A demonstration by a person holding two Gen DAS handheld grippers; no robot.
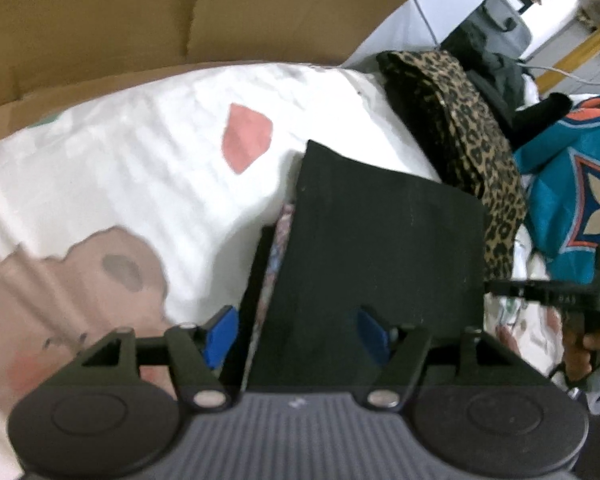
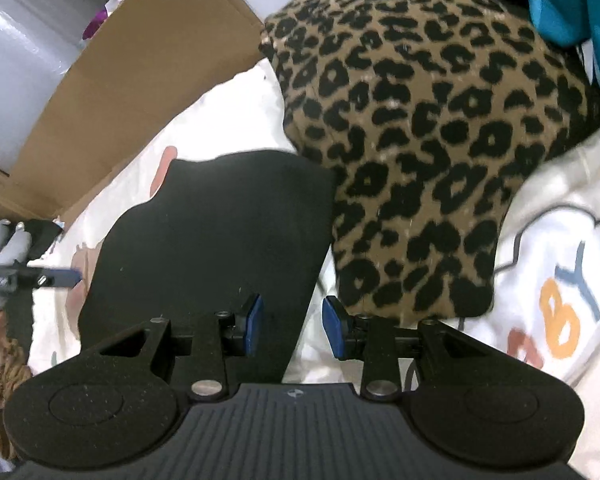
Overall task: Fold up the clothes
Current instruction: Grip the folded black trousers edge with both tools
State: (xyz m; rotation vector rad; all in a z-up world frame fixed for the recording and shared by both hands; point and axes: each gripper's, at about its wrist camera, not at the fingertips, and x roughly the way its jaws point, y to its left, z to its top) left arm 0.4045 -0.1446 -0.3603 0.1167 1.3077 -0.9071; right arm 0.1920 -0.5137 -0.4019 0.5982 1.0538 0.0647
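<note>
A folded black garment (image 1: pixel 376 248) lies flat on the white printed sheet (image 1: pixel 140 168). My left gripper (image 1: pixel 298 336) hangs open over its near left edge: one blue pad is off the cloth and the other above it, with nothing pinched. A patterned layer shows under that edge. In the right wrist view the same black garment (image 2: pixel 220 232) lies left of centre. My right gripper (image 2: pixel 294 325) is open over its right edge, with white sheet (image 2: pixel 308 344) showing in the gap. A folded leopard-print garment (image 2: pixel 420 140) lies right beside it.
A cardboard sheet (image 1: pixel 140 20) stands behind the bed. The leopard garment (image 1: pixel 472 152) and a teal patterned cloth (image 1: pixel 572 184) lie at the right. A hand (image 1: pixel 588 348) holds the right gripper (image 1: pixel 540 296) there. The left gripper's fingertip (image 2: pixel 62 276) shows at the black garment's left side.
</note>
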